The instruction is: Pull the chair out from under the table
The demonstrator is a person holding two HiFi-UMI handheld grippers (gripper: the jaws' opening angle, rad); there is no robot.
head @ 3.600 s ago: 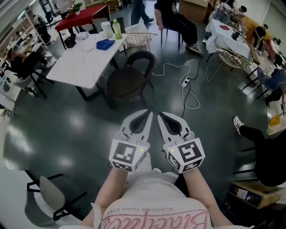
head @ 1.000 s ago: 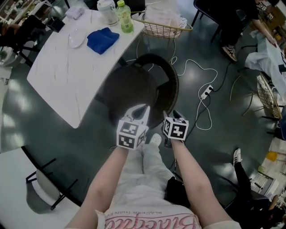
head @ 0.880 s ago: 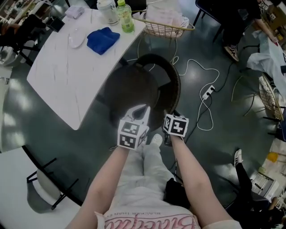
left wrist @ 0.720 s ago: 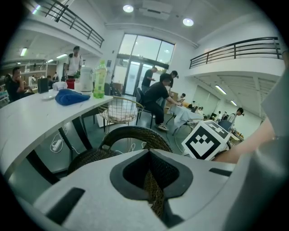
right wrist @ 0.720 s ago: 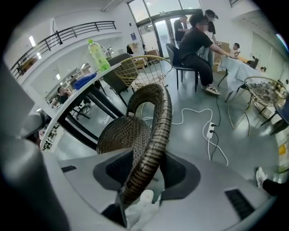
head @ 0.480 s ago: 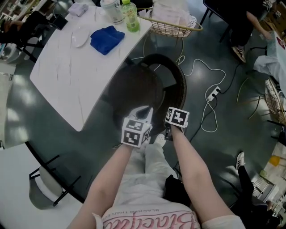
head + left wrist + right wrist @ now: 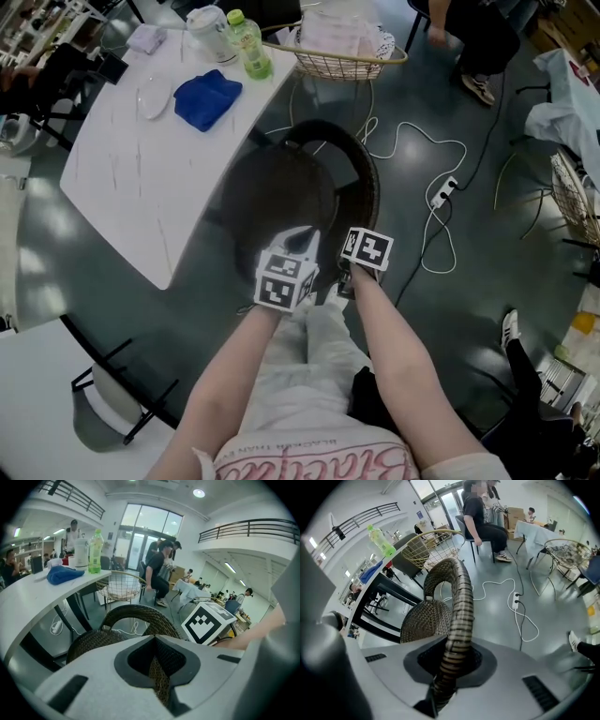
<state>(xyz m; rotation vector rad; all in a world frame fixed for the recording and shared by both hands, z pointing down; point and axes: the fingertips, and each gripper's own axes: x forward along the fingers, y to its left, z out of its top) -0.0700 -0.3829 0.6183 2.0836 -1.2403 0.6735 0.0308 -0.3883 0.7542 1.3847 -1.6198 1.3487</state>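
Observation:
A dark woven chair (image 7: 281,187) stands with its seat partly under the white table (image 7: 141,178), its curved back rim toward me. My left gripper (image 7: 302,236) points down at the near edge of the seat. In the left gripper view its jaws (image 7: 158,686) stand nearly together with woven wicker filling the narrow gap. My right gripper (image 7: 349,279) sits under its marker cube on the back rim. In the right gripper view the banded rim (image 7: 459,602) runs through the hollow of the jaws (image 7: 440,691), which are closing on it.
On the table lie a blue cloth (image 7: 206,98), a green bottle (image 7: 249,47) and a jug. A wire basket chair (image 7: 337,52) stands beyond. A white cable and power strip (image 7: 441,192) lie on the floor at right. Another chair (image 7: 103,422) is at bottom left.
Both grippers have sunk onto the chair. The right gripper's jaws have come together round the back rim, and it has rolled a little.

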